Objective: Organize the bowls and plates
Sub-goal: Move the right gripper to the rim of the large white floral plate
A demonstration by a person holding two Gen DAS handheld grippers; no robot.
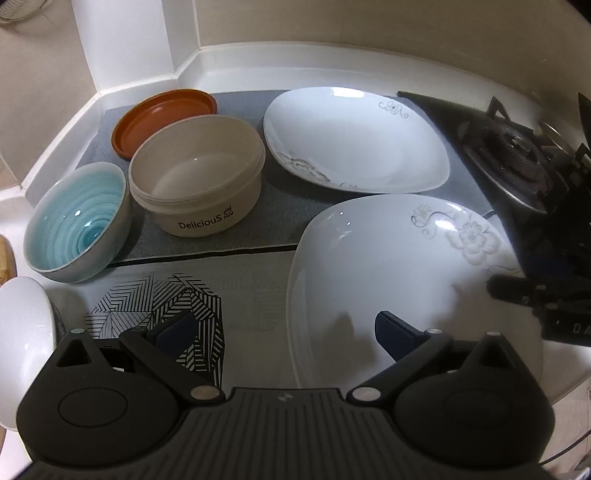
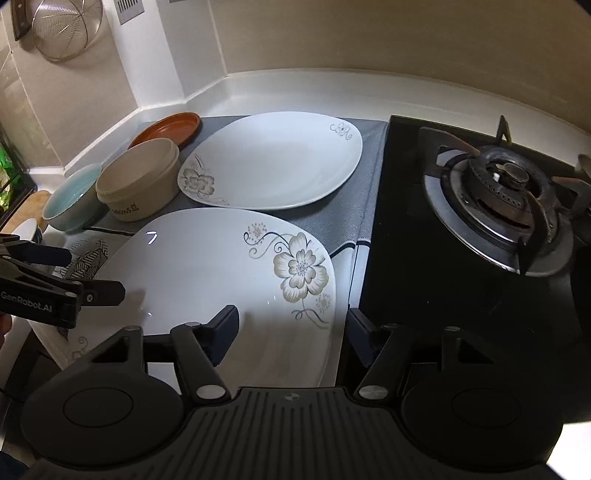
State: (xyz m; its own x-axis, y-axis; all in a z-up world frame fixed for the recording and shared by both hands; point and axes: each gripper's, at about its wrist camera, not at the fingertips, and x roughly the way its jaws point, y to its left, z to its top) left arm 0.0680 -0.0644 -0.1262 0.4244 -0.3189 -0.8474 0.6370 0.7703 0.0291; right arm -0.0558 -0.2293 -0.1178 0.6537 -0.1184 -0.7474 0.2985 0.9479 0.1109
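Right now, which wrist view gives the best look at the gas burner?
The right wrist view: the gas burner sits whole and well lit on the black hob, its ring and pan supports clear. In the left wrist view the gas burner is squeezed to the right edge, dark, and partly cut off by the right gripper.

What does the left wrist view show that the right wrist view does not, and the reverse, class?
Only the left wrist view shows the blue bowl's ringed turquoise inside and the beige tub's full "Delicious" lettering.

Only the right wrist view shows the wire strainer hanging on the wall and the whole gas burner.

Both show the near flowered plate, the far plate, the orange lid and the grey mat. Each open hand-held gripper, left and right, straddles the near plate's edge.
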